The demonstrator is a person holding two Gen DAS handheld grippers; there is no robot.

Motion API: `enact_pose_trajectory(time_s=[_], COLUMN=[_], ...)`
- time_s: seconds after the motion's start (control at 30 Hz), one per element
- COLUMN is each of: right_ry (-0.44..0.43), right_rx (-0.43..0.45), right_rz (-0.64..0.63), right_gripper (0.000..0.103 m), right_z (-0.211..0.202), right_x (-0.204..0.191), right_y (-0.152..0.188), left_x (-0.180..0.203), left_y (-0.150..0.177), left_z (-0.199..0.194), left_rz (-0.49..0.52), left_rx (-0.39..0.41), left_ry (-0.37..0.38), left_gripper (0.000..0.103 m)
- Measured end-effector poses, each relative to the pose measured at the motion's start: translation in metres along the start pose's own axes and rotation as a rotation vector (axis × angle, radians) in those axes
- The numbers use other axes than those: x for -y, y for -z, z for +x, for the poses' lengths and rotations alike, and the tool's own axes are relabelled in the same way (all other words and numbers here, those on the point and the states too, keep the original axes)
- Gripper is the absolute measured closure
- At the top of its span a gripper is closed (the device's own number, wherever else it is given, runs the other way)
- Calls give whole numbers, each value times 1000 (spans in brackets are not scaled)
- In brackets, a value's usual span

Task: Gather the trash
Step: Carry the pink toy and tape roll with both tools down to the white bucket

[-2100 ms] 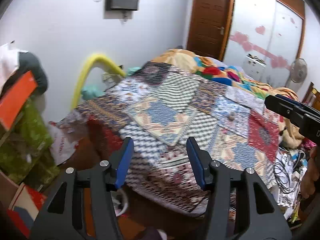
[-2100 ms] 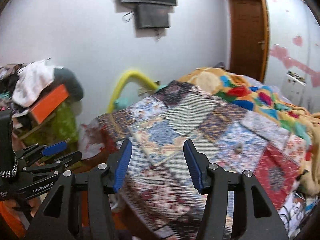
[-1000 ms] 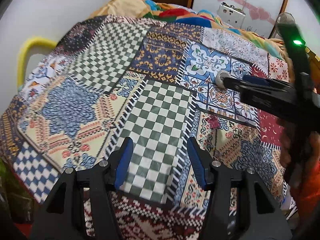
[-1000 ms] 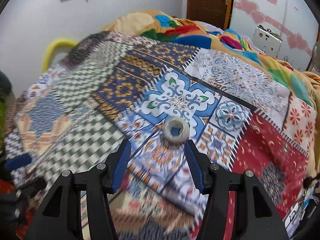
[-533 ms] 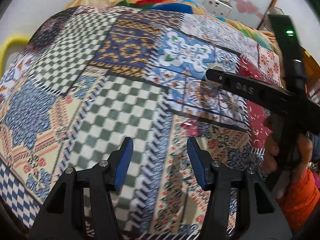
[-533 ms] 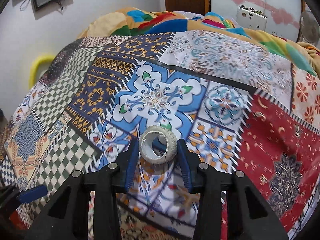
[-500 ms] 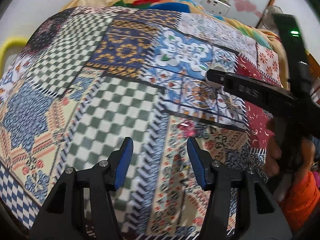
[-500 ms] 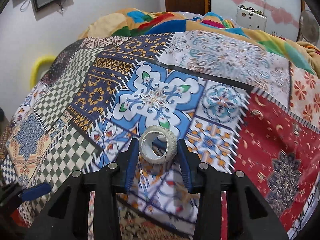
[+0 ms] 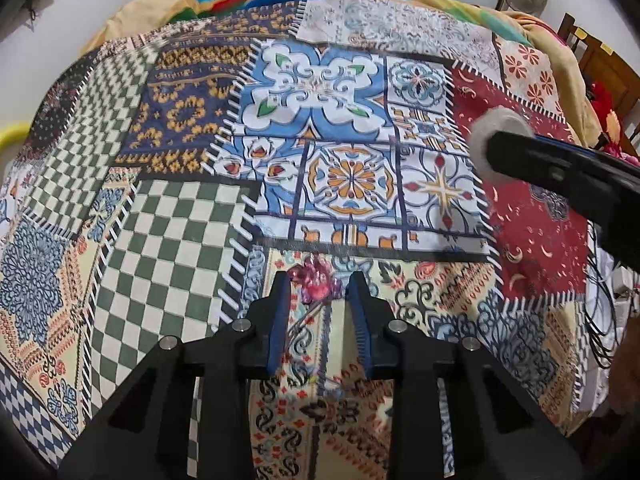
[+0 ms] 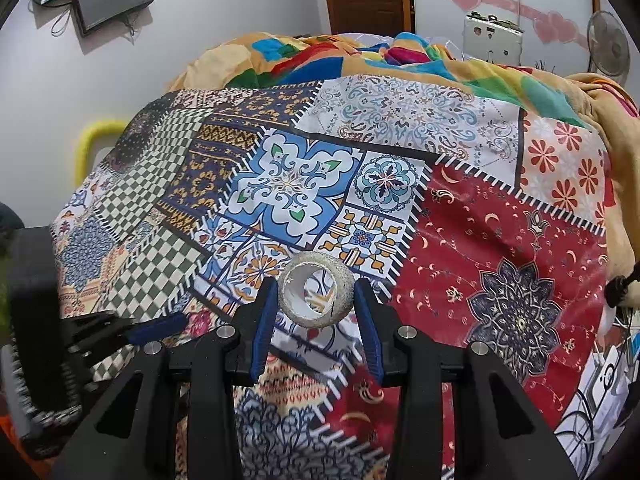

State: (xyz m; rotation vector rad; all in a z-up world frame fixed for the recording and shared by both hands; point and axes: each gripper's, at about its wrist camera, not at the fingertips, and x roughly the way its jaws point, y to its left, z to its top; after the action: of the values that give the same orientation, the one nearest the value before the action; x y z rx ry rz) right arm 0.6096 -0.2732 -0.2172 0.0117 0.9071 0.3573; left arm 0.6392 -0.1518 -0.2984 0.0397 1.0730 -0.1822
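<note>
The right gripper (image 10: 316, 298) is clamped on a grey, empty tape roll (image 10: 317, 295), its blue pads (image 10: 265, 322) pressing either side of the ring, which is turned so that its hollow core faces the right wrist camera and the patchwork quilt (image 10: 500, 240) shows through it. In the left wrist view the same roll appears as a blurred grey disc at the tip of the right gripper's black finger, above the red patch of the quilt near the right side of the frame. The left gripper (image 9: 320, 292) points steeply down at the quilt, and its jaws have just been closing around a small crumpled pink wrapper (image 9: 316, 282) that lies on a cream, scroll-patterned patch below the blue tile squares (the wrapper sits between the blue fingertips (image 9: 281, 300), yet a sliver of quilt still shows on each side, so the pads do not press on it). From the right wrist view the left gripper's blue tip reaches the same pink scrap near the quilt's near edge. A bright, multicoloured blanket (image 10: 400, 56) is bunched at the far end of the bed, with a yellow curved rail (image 10: 86, 140) by the white wall.
</note>
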Motion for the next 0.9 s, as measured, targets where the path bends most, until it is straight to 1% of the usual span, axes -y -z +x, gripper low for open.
enact_pose_trajectory(time_s=[0.03,0.07,0.13,0.2,0.3,0.43,0.57,0.63,0.73,0.9], right_ry=[-2,-10,-11,-11,-14,-43,-55,-66,-85,-126], right_rx=[2,3,3,3,4,8,38,46,54,78], right_rz=[0,-1,-10,-28,-51,-58,-90,-102,-125,-178], right_gripper=[67,67,67,67,67,67,67,67,67,67], right_z=[-2,-7,-12,-19,-30,-45,-71,-81,-98,-130], right_x=[-1,-1,-5,-10,-19,-32,-58,-69,-91,-134], right_y=[1,2,4,5,8,9,8,10,14,24], left_x=[1,1,-2,-4,-9,-18,-30,-40,-55,-81], left_y=[-1,-1,-1,1,3,4,14,21,36,66], left_z=[1,1,-3,-13,-39,-80,-128,-154,-192,-238], left_rz=[1,-4,-32,-47,-56,-67,-98,-114,-132,-167], left_rx=[2,4,14,32,62,103,149,176,213,242], left_ry=[-5,-2,34,41,50,47,42,38,11,-26], left_gripper=[83,84,84,84,84,84,84,84,84,84])
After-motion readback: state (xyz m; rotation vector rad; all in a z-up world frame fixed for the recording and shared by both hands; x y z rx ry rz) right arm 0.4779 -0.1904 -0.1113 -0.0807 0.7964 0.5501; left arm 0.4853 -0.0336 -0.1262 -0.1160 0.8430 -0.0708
